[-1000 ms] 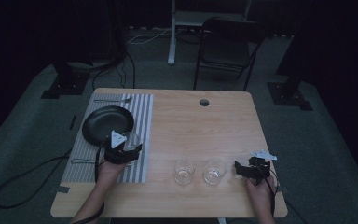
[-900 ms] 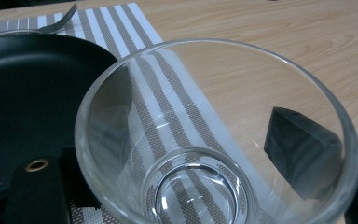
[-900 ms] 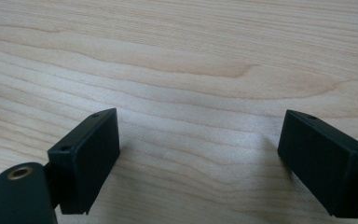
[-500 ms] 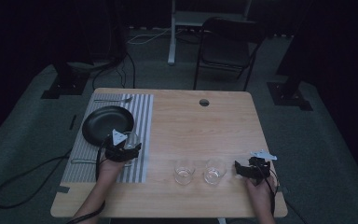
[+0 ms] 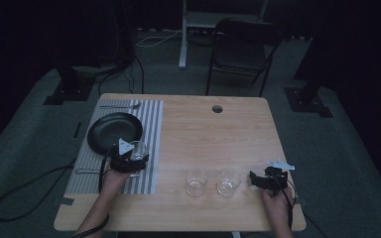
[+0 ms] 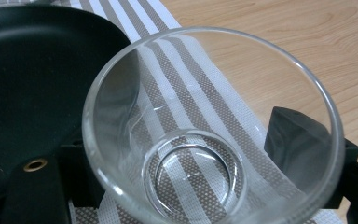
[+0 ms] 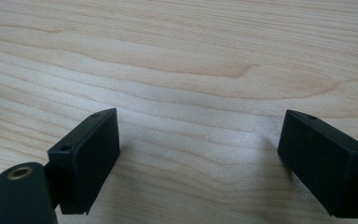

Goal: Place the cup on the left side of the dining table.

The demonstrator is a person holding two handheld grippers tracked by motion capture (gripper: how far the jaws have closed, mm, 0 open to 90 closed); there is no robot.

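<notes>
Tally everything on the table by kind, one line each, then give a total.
Glasses: 3, one on the mat, two on the bare wood
Black plate: 1
Striped mat: 1
Fork: 1
Thin utensil at the mat's near left, kind unclear: 1
Total: 7

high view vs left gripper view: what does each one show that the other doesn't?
High view alone: two more glasses on bare wood, the right gripper open beside them, and a fork at the mat's far end. Left gripper view alone: the mat's mesh weave, seen through the held glass's base. Both: left gripper shut on a glass, the black plate, the striped mat, the wooden table.
</notes>
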